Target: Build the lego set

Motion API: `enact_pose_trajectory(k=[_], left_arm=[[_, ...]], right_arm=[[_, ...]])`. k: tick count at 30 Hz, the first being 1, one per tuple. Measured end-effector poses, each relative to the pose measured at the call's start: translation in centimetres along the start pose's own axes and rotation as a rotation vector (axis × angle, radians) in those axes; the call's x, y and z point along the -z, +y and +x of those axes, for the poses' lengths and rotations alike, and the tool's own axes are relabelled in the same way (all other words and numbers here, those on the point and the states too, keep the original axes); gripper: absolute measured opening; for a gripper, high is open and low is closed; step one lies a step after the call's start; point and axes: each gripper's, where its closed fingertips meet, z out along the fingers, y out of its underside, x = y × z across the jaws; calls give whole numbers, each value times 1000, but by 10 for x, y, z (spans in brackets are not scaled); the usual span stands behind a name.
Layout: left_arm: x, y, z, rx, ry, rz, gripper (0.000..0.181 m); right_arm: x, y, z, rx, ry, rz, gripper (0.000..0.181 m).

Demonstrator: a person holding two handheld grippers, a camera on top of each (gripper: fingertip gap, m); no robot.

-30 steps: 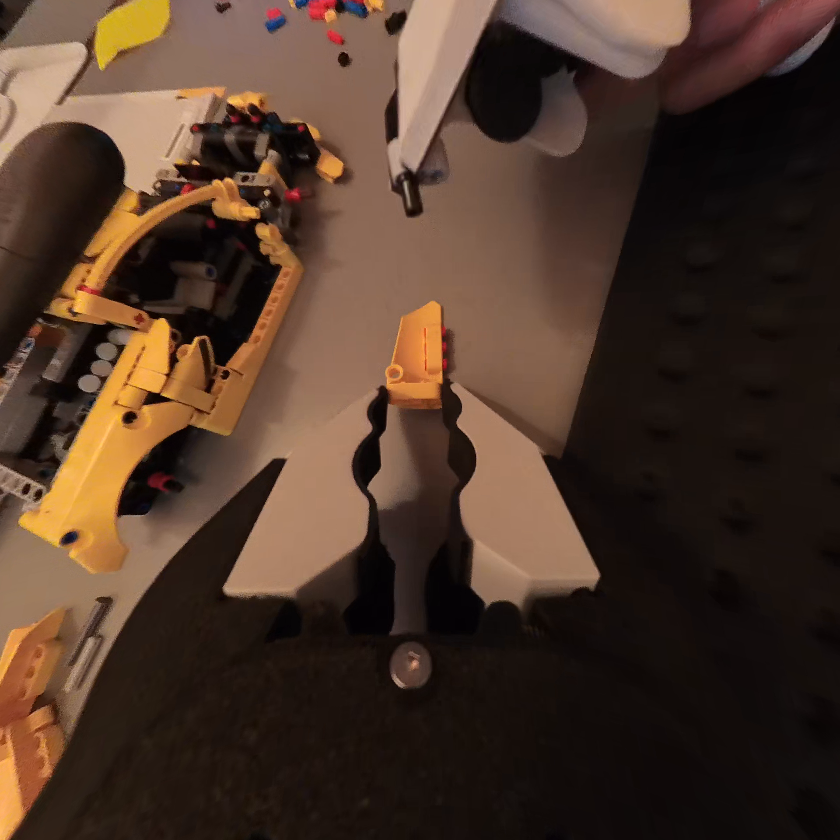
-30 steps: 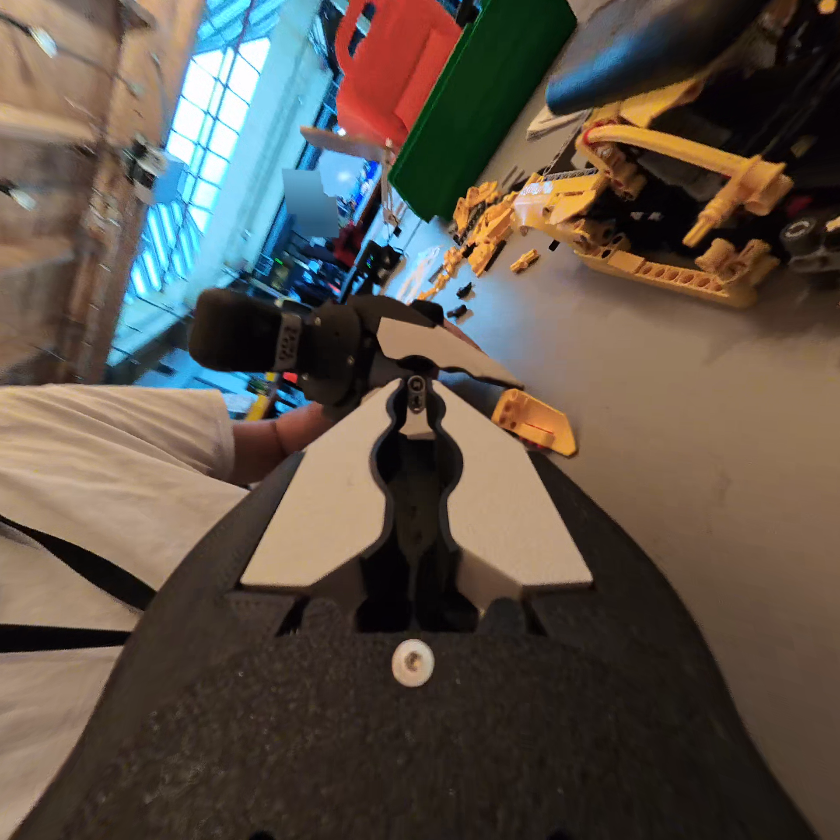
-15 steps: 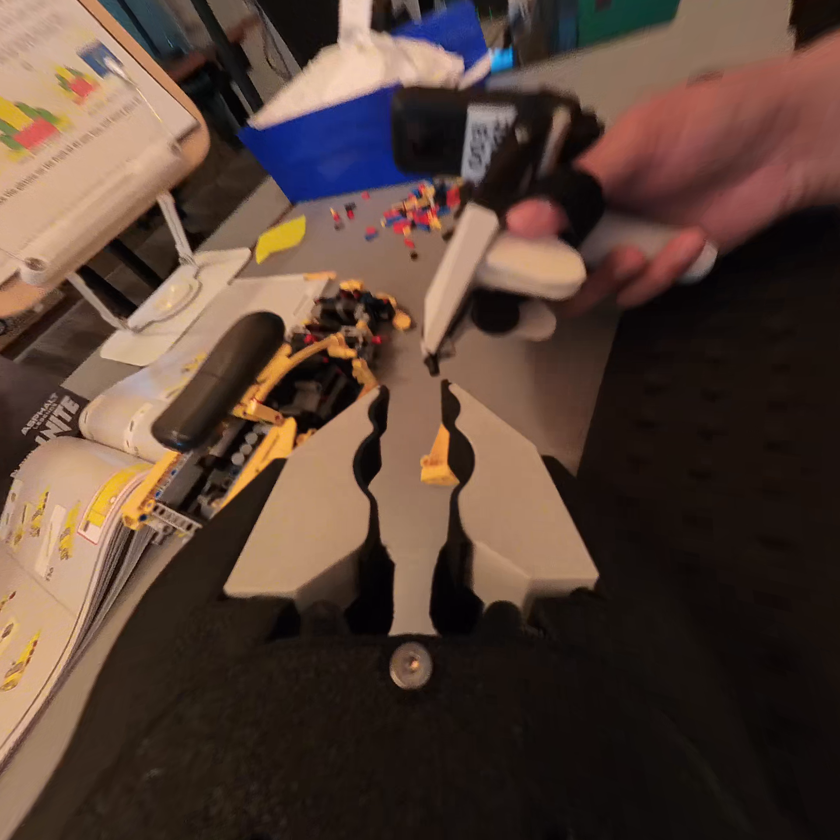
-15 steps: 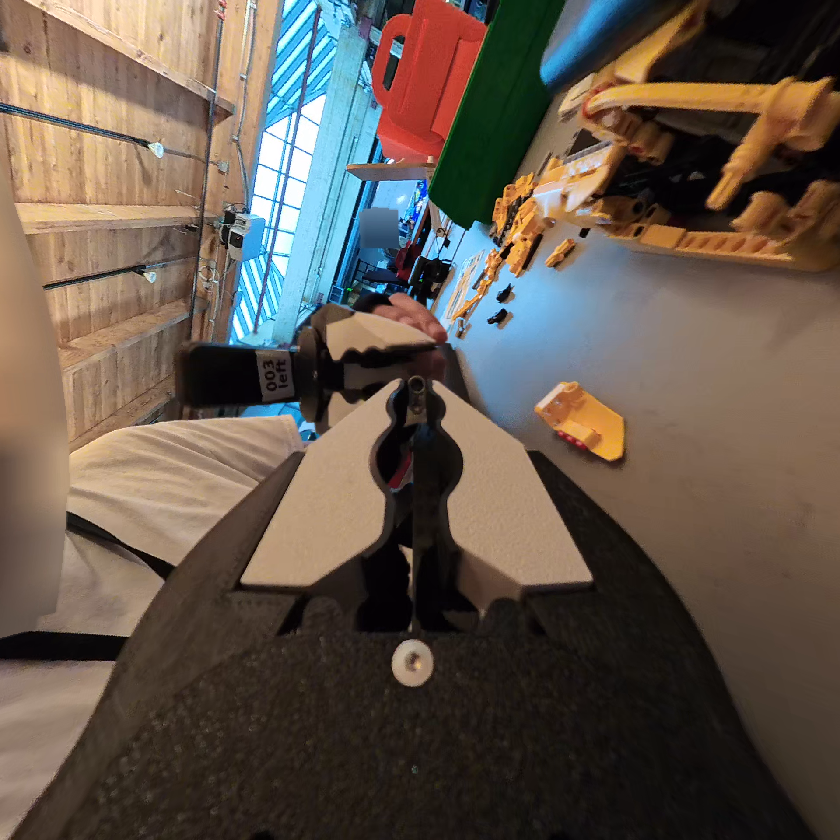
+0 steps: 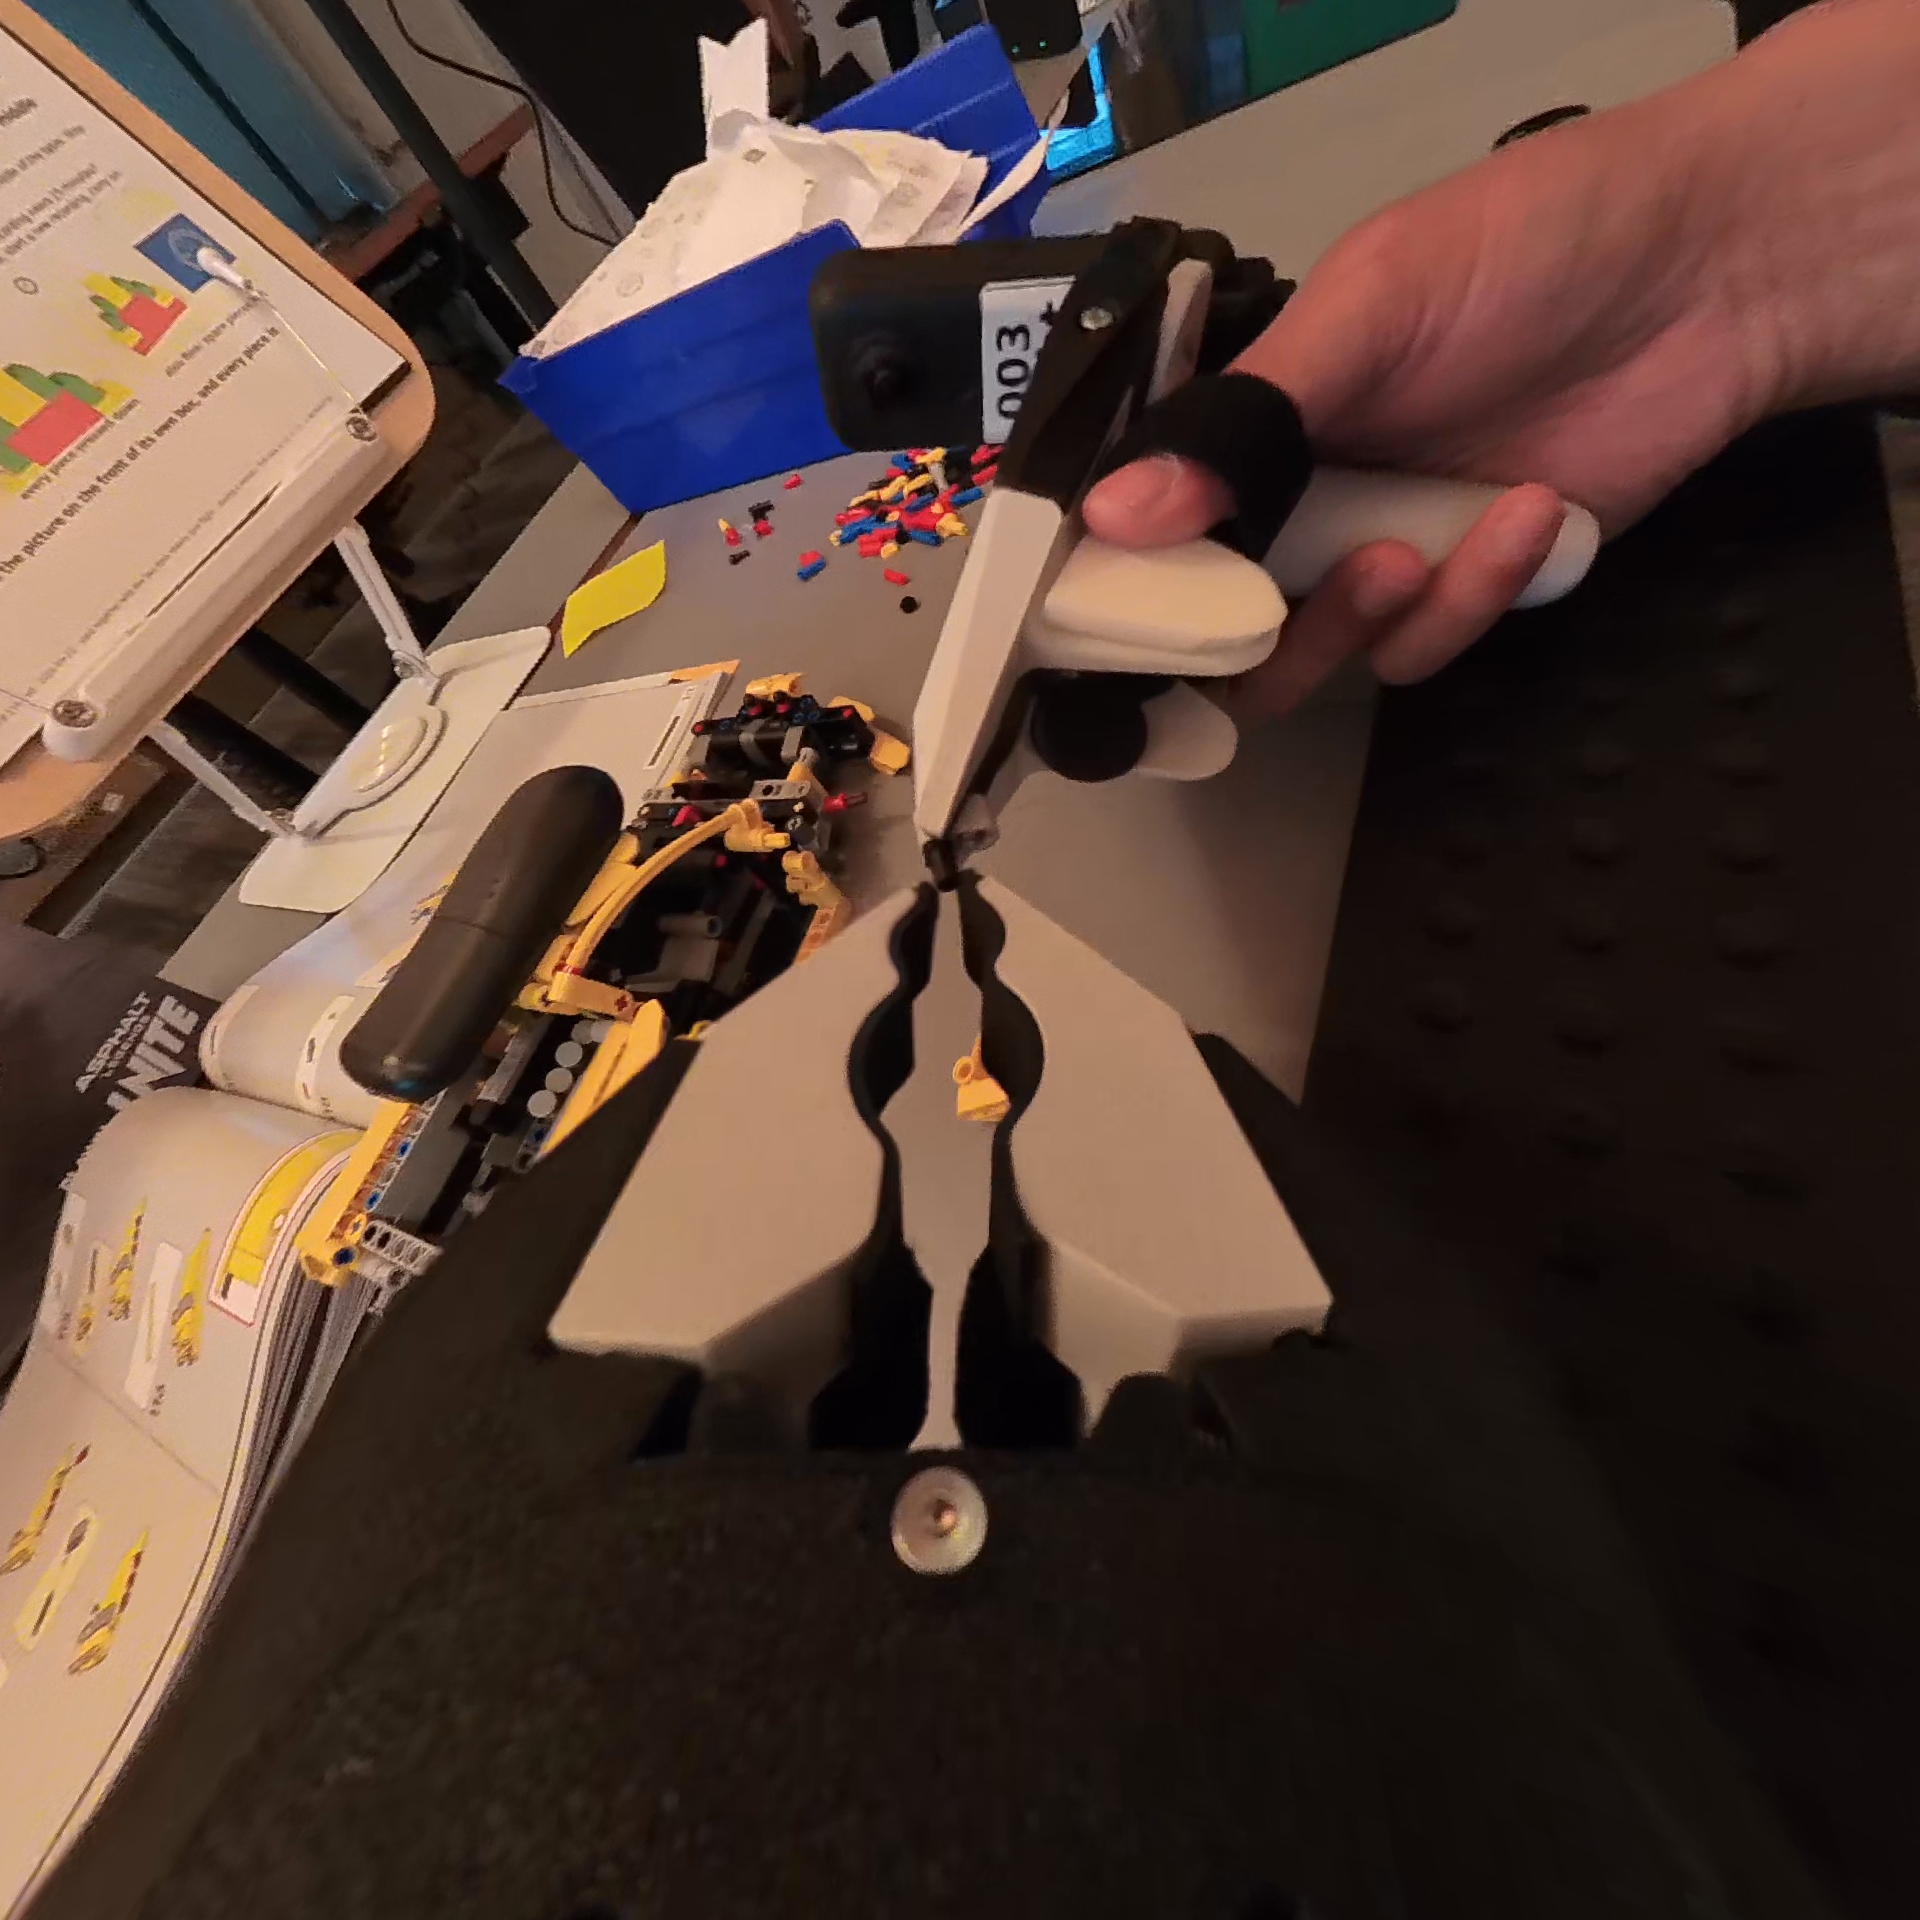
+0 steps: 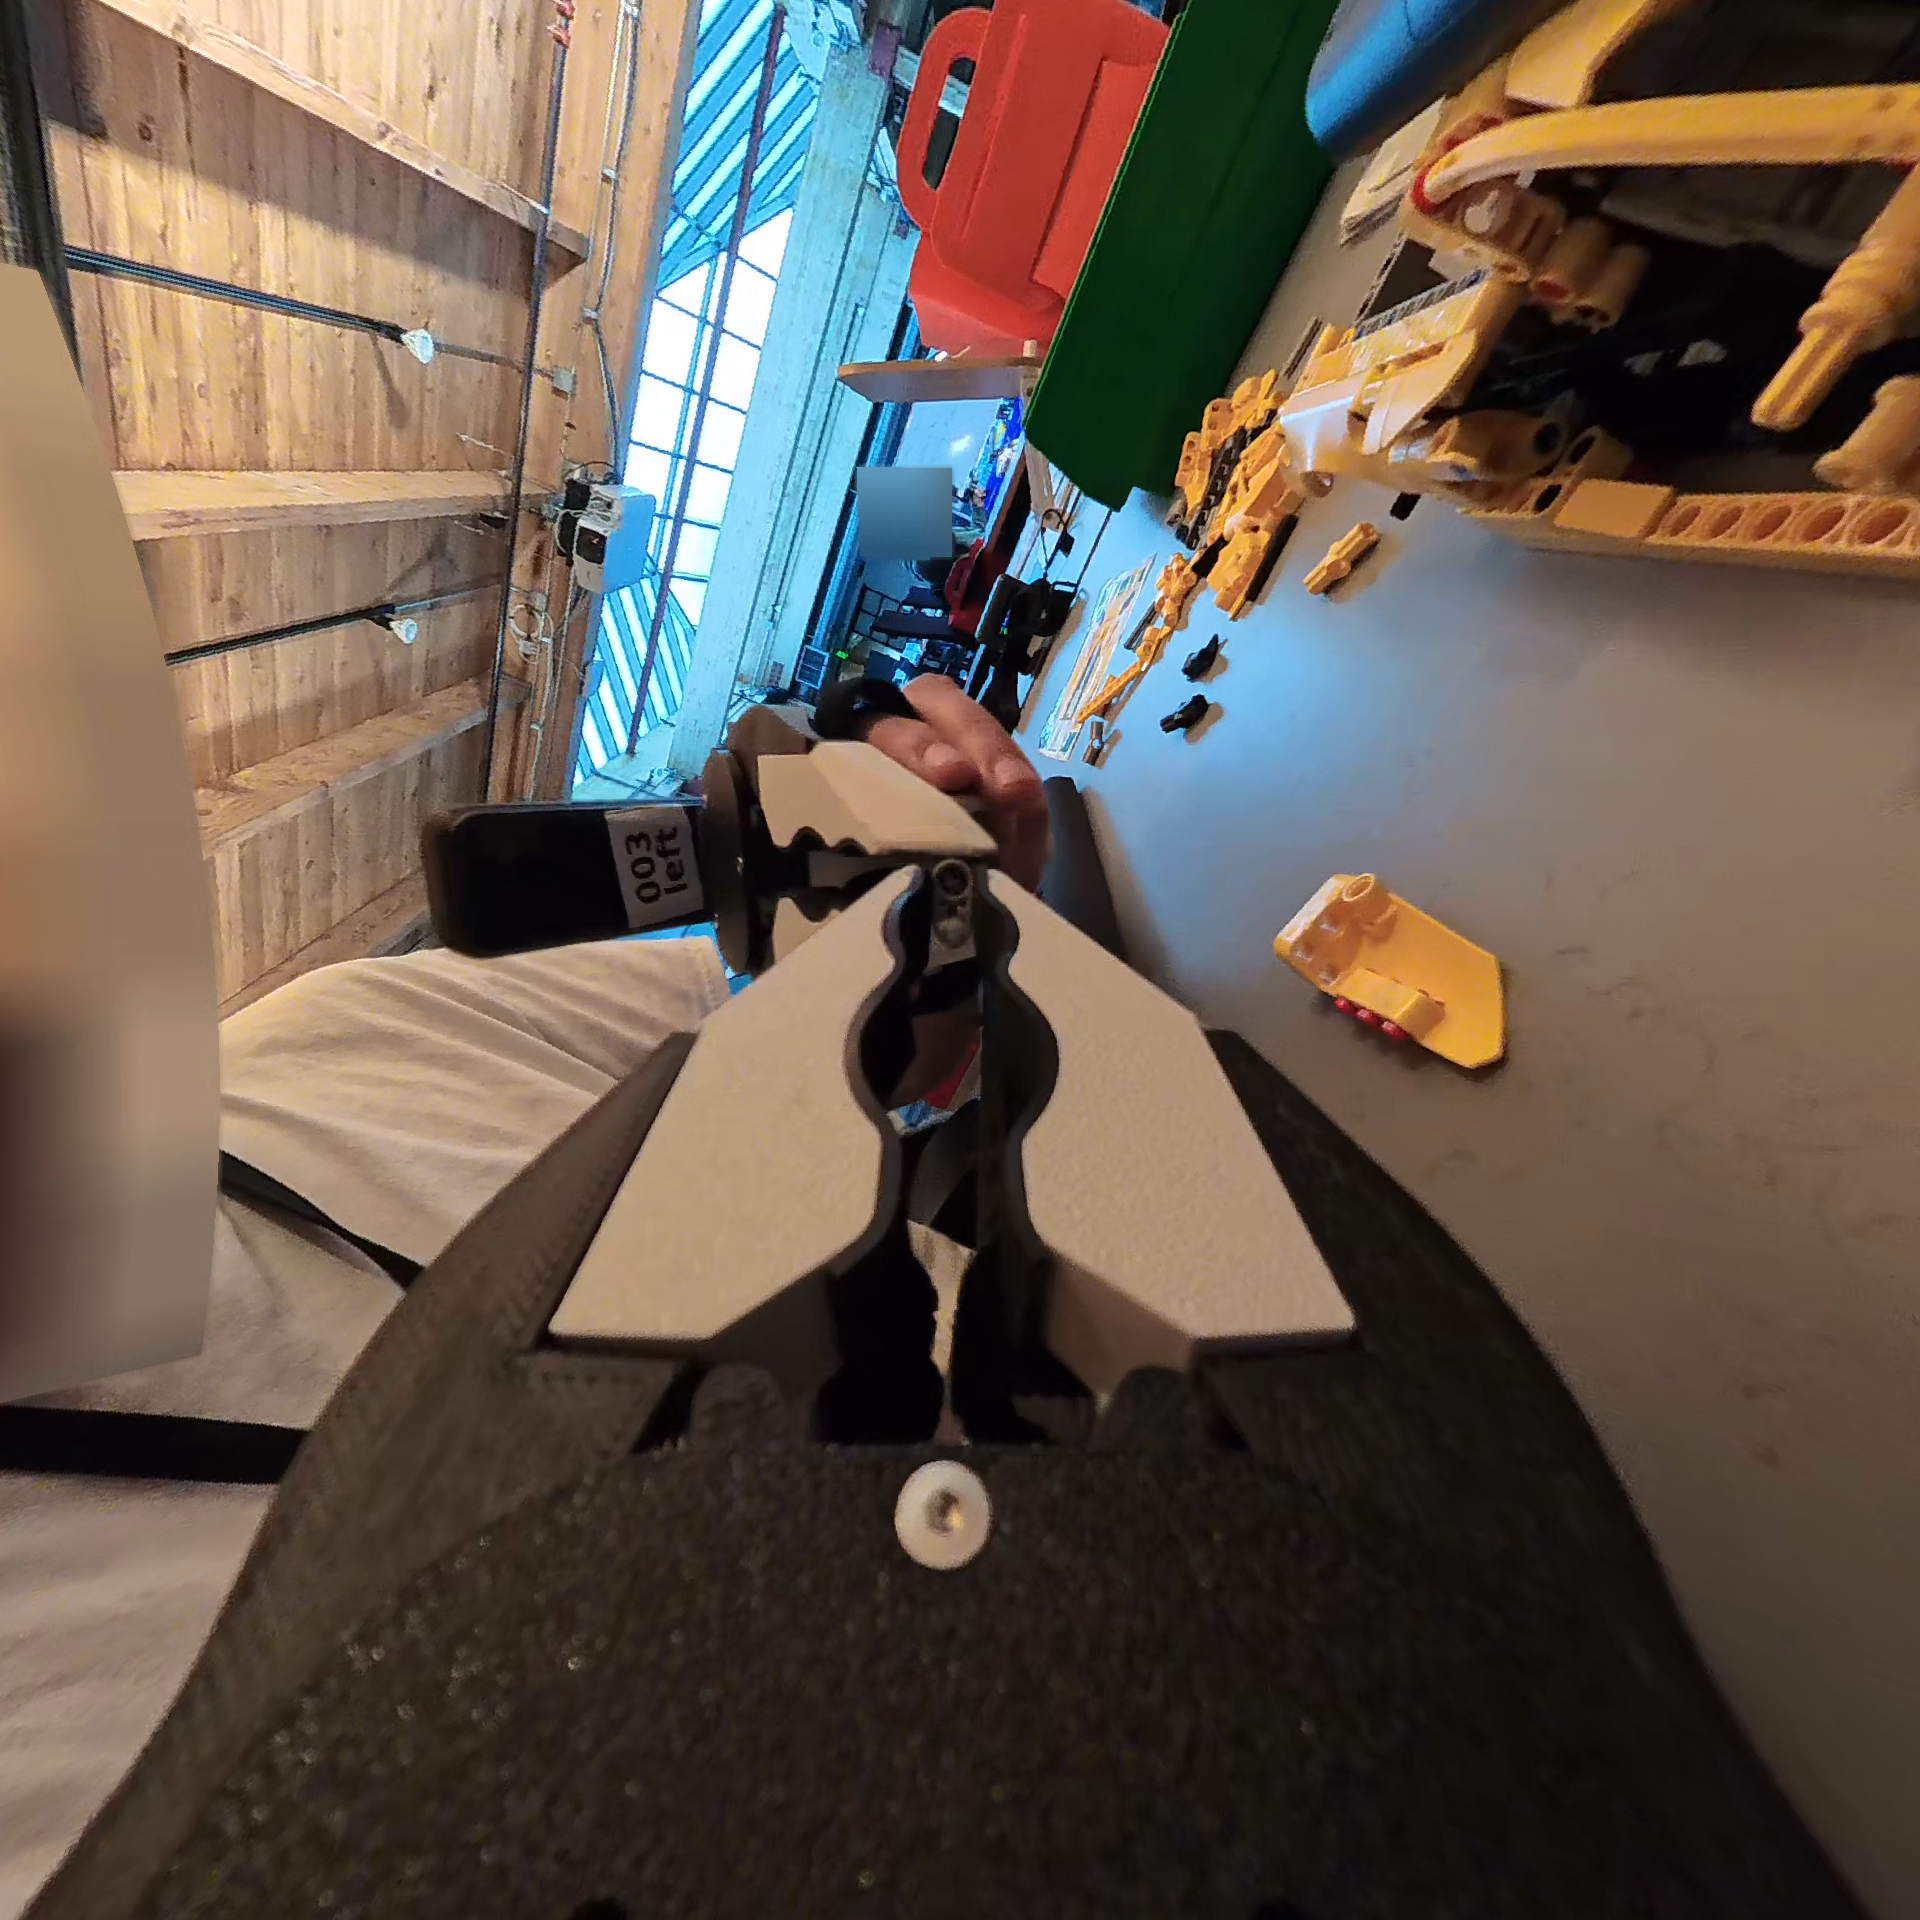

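Note:
My right gripper (image 6: pixel 951 914) is shut on a small grey and black connector piece (image 6: pixel 951 899) and holds it above the table. In the left wrist view a hand holds this gripper (image 5: pixel 940 831) at the upper right, pointing down. My left gripper (image 5: pixel 943 902) has closed to a narrow gap, and its tips meet the black end of the piece (image 5: pixel 943 864). A yellow panel (image 6: pixel 1392 977) with red pins lies loose on the grey table, seen between the left fingers (image 5: pixel 977 1089). The yellow and black car model (image 5: pixel 675 935) stands to the left.
An open instruction booklet (image 5: pixel 125 1351) lies at the left under the model. A blue bin (image 5: pixel 727 353) and scattered small coloured pieces (image 5: pixel 894 520) are at the back. A black studded mat (image 5: pixel 1610 1039) covers the right side. Loose yellow parts (image 6: pixel 1247 499) lie near a green board (image 6: pixel 1174 260). My left and right fingertips are right by each other.
My left gripper let go of the yellow panel, lifted, then closed its fingers at the piece in the right gripper. The panel stays on the table.

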Motion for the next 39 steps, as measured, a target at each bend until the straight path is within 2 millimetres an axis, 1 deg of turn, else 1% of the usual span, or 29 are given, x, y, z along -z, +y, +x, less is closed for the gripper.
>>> enact_pose_trajectory(k=[4, 8, 9, 10, 13, 14, 16, 18, 21, 22, 24, 25, 27, 31, 33, 35, 37, 39], left_arm=[[2, -3, 1, 23, 14, 20, 2], [3, -4, -1, 134, 58, 29, 0], [4, -4, -1, 156, 69, 33, 0], [4, -4, 0, 159, 75, 39, 0], [6, -1, 1, 42, 51, 32, 0], [8, -1, 0, -15, 29, 30, 0], [13, -2, 0, -116, 6, 40, 6], [17, -3, 6, -170, 55, 42, 11], [23, -3, 22, -189, 210, 41, 13], [25, 0, 27, -190, 260, 27, 17], [27, 7, 35, -197, 343, -6, 18], [27, 8, 36, -203, 362, -11, 17], [27, 10, 37, -215, 385, -16, 6], [29, 12, 40, -243, 405, -15, 4], [28, 14, 41, -251, 402, -26, 4], [25, 17, 39, -217, 393, -53, 4], [21, 17, 29, -150, 337, -57, 4], [15, 19, 12, -55, 250, -70, 4]], right_arm=[[0, 0, -3, 7, -14, 0, 5], [0, 4, -2, 149, 57, -8, 9], [0, 5, -2, 187, 77, -12, 5], [-1, 7, -2, 213, 92, -15, 5], [-1, 10, 2, 208, 123, -37, 5], [-1, 11, 2, 187, 111, -46, 5], [-2, 15, -2, 155, 71, -75, 5], [-4, 25, -1, 151, 65, -149, 5], [-8, 36, -3, 154, 47, -228, 5], [-9, 39, -3, 156, 43, -245, 5], [-12, 45, -2, 156, 43, -285, 5], [-13, 48, -2, 158, 42, -301, 5], [-14, 50, -1, 160, 53, -317, 5], [-14, 56, 0, 157, 48, -349, 5], [-14, 56, 2, 154, 58, -359, 5], [-14, 54, 6, 179, 87, -353, 6], [-13, 42, 9, 261, 135, -285, 7], [-8, 27, 15, 390, 243, -200, 10]])
